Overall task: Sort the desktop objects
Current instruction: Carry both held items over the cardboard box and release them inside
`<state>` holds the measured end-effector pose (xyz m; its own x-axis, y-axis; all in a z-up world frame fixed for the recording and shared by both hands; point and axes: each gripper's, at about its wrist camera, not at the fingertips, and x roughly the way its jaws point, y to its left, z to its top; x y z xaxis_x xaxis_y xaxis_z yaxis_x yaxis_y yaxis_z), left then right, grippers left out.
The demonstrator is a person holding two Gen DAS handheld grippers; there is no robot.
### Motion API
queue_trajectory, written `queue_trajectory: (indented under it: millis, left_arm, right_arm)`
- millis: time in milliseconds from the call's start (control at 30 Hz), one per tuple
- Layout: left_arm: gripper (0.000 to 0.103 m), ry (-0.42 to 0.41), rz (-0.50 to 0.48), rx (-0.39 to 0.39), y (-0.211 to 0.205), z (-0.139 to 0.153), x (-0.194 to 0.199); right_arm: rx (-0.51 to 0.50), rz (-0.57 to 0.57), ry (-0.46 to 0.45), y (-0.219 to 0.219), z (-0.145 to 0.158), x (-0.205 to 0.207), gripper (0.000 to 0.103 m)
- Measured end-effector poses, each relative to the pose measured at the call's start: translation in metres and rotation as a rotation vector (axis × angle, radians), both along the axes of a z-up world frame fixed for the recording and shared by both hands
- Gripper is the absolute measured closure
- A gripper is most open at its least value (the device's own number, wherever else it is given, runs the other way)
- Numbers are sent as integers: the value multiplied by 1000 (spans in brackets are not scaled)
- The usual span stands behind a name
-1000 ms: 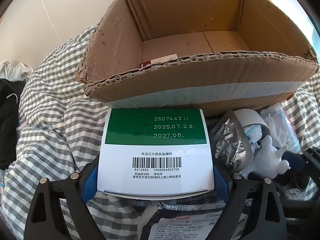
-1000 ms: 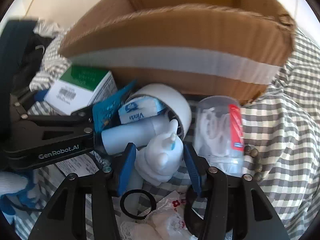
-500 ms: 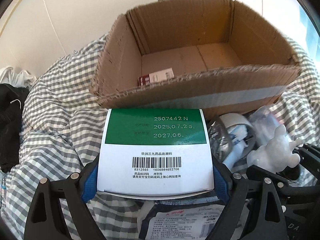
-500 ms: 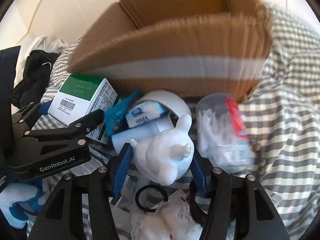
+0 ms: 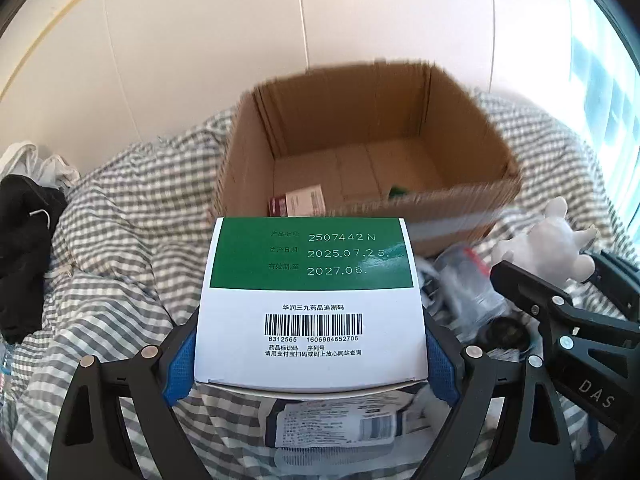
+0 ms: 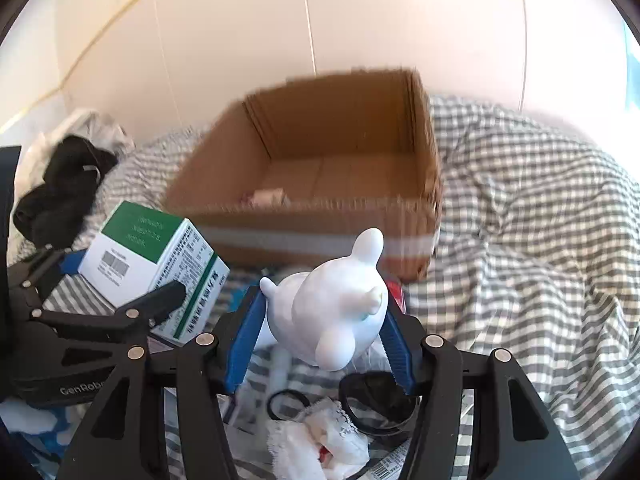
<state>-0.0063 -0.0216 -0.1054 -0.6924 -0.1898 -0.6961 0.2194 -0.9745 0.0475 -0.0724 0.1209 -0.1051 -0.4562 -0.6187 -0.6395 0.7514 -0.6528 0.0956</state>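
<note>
My left gripper (image 5: 310, 356) is shut on a green-and-white medicine box (image 5: 310, 304), held up in front of an open cardboard box (image 5: 460, 210). My right gripper (image 6: 322, 340) is shut on a white toy figure (image 6: 332, 312), lifted above the clutter. The cardboard box (image 6: 280, 236) stands ahead on the checked cloth and holds a small red-and-white packet (image 5: 298, 206). The medicine box (image 6: 152, 264) and left gripper (image 6: 100, 320) show at the left of the right wrist view. The toy (image 5: 540, 244) and right gripper show at the right of the left wrist view.
Checked cloth (image 6: 520, 240) covers the surface. Below the grippers lie a clear plastic container (image 5: 468, 284), printed packets (image 5: 336, 424), a black ring (image 6: 288, 402), a black band (image 6: 380, 404) and white gauze (image 6: 320, 436). Dark clothing (image 5: 24, 248) lies at the left. A wall stands behind.
Both grippers have risen and pulled back from the cardboard box with their objects. The toy has left the clutter. The box's inside shows more.
</note>
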Motion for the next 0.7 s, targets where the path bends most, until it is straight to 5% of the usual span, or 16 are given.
queue_trajectory:
  millis: [700]
  left_arm:
    - [10,312,79,14,-35,113,2]
  right_arm:
    - [-198,25,206,-4,124,-1,47]
